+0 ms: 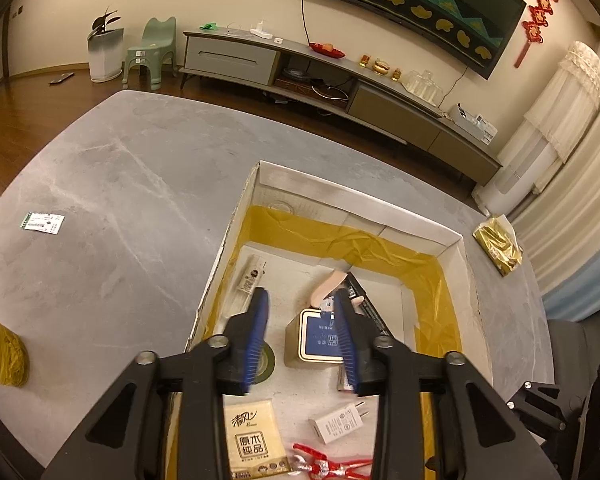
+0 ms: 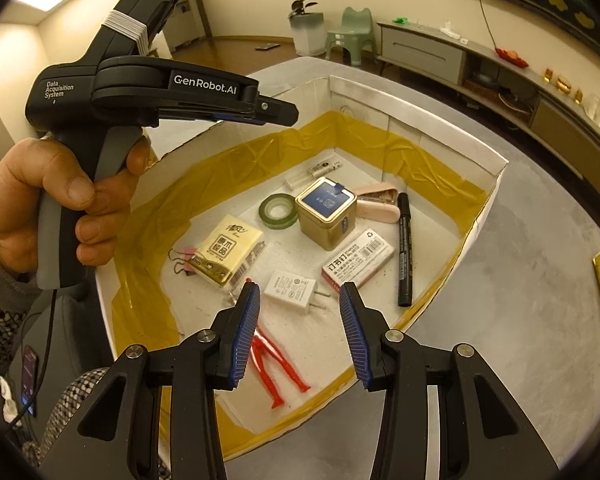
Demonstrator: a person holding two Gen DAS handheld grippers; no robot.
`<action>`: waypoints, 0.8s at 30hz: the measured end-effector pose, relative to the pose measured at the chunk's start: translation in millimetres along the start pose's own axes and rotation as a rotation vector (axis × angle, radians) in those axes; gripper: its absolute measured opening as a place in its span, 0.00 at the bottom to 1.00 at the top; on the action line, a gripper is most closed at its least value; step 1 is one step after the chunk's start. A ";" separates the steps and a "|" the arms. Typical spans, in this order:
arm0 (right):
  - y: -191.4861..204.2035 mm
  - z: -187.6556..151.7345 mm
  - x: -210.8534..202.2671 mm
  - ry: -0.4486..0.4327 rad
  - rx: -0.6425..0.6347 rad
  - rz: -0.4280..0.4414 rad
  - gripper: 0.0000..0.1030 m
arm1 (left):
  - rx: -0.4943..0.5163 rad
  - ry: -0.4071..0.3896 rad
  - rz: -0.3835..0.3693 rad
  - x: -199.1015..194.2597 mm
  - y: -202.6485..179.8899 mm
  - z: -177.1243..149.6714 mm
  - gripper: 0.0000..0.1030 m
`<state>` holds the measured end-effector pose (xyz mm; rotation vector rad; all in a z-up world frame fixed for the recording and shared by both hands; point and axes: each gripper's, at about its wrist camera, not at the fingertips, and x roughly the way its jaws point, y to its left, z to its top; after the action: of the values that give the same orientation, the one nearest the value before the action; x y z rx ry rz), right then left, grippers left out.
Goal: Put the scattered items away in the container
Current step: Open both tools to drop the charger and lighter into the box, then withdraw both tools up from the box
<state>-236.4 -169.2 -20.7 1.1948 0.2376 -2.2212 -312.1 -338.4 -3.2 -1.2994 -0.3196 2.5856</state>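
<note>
- You are holding the left gripper [image 1: 302,336] over the cardboard box [image 1: 432,224], its blue fingers [image 1: 256,340] spread apart and grasping nothing.
- You are keeping the right gripper [image 2: 300,330] above the box's near rim, jaws released and empty too.
- Your hand [image 2: 48,200] is gripping the left tool's handle.
- Inside the box, these are already lying: a gold tin [image 2: 326,212], a green tape roll [image 2: 278,210], a tissue pack [image 2: 230,250], a white charger [image 2: 292,290], a staple box [image 2: 358,260], a black marker [image 2: 404,250] and a red figure [image 2: 274,364].
- A gold packet [image 1: 498,246] is still sitting on the grey table [image 1: 112,184], just beside the box's far right corner.
- A small white card [image 1: 44,222] is lying well apart on the table's left side.
</note>
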 end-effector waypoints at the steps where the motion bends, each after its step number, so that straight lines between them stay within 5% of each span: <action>1: 1.4 -0.3 -1.0 0.000 -0.001 -0.002 0.43 | 0.000 0.000 0.000 -2.0 -0.7 -0.4 0.36; 7: 8.2 -6.5 -11.3 0.015 -0.015 -0.029 0.43 | 0.025 -0.005 0.009 -21.9 -8.8 -12.3 0.36; 11: 9.1 -8.4 -18.9 0.036 -0.028 -0.049 0.44 | 0.078 0.004 0.029 -36.3 -18.1 -29.2 0.47; 24: 16.0 -2.1 -28.4 0.115 -0.079 -0.118 0.44 | 0.247 0.029 0.063 -81.5 -44.1 -86.7 0.47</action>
<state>-213.8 -169.3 2.9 1.2964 0.4489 -2.2226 -190.1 -313.1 20.9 -1.2746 0.0462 2.5555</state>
